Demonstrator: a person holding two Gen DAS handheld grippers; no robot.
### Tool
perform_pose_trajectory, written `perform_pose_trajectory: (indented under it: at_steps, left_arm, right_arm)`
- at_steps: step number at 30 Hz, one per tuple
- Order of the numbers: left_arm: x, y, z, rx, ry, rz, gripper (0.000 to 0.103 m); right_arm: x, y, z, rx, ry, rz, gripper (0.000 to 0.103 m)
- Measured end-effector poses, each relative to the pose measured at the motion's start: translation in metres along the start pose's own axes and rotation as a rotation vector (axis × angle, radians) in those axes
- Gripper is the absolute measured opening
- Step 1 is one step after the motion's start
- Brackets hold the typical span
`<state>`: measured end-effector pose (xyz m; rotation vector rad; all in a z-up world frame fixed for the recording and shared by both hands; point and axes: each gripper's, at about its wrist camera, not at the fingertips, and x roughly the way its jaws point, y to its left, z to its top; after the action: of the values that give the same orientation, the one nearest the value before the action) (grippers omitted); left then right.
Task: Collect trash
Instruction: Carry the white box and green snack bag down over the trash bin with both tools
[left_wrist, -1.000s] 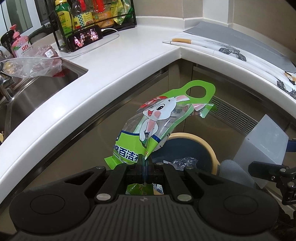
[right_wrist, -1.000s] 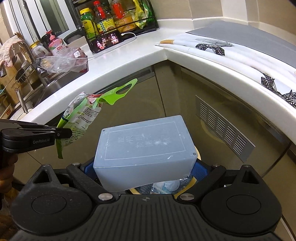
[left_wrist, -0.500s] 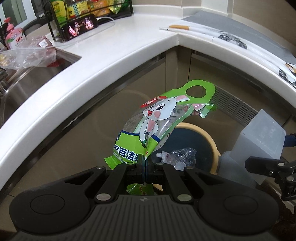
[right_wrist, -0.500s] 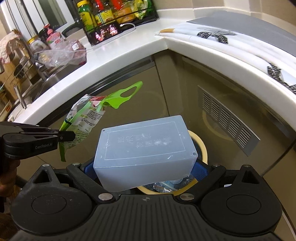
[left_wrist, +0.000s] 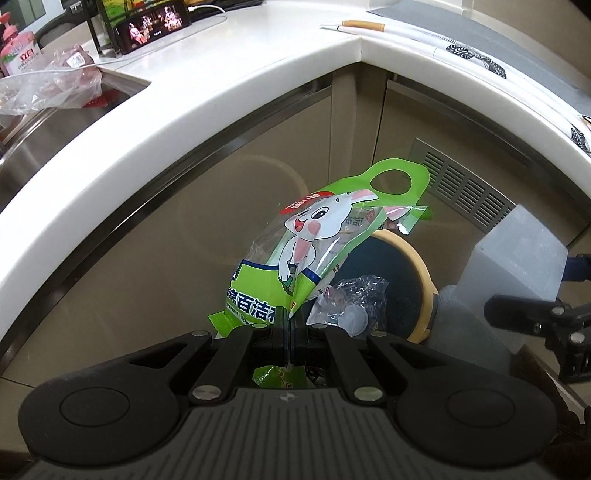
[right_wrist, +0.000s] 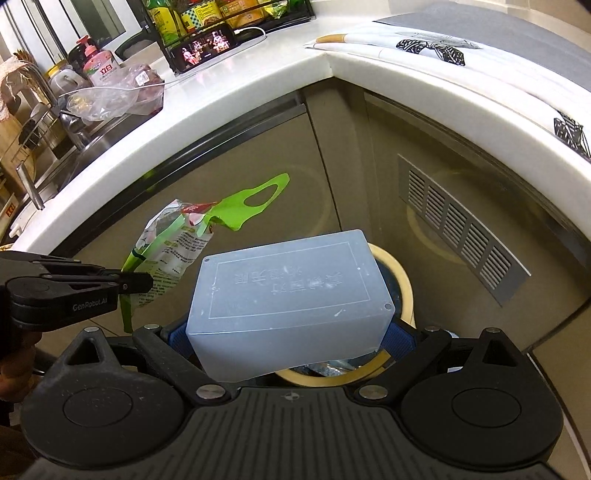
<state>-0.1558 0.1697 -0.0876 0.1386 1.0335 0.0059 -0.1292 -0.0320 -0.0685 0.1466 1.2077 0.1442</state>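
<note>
A green plastic package (left_wrist: 314, 254) printed with a white rabbit stands upright from the left gripper (left_wrist: 287, 325), whose jaws are closed tight on its lower edge. Its looped handle points up and away, over the near-left side of a round trash bin (left_wrist: 424, 280) with a yellow rim. Crumpled clear plastic (left_wrist: 354, 299) lies inside the bin. To the right, the right gripper (right_wrist: 291, 332) clamps a pale translucent box (right_wrist: 288, 295) between its blue pads, tilted above the bin's opening. The two items hang near each other without touching. Beige cabinet doors (left_wrist: 147, 258) and a curved white countertop edge (left_wrist: 184, 122) enclose the corner behind.
</note>
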Motion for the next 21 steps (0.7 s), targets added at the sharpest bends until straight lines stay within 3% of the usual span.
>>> perform_pose_trajectory:
  at_steps: [7,21]
  left_arm:
    - [0.012,-0.003,0.004,0.007,0.033,-0.001,0.001]
    - [0.061,-0.011,0.013,0.028,0.147,-0.011,0.001]
  right_arm:
    - [0.009,-0.003,0.007,-0.020,-0.020,-0.040,0.097]
    - [0.052,-0.019,0.018,-0.003,0.039,-0.063,0.097]
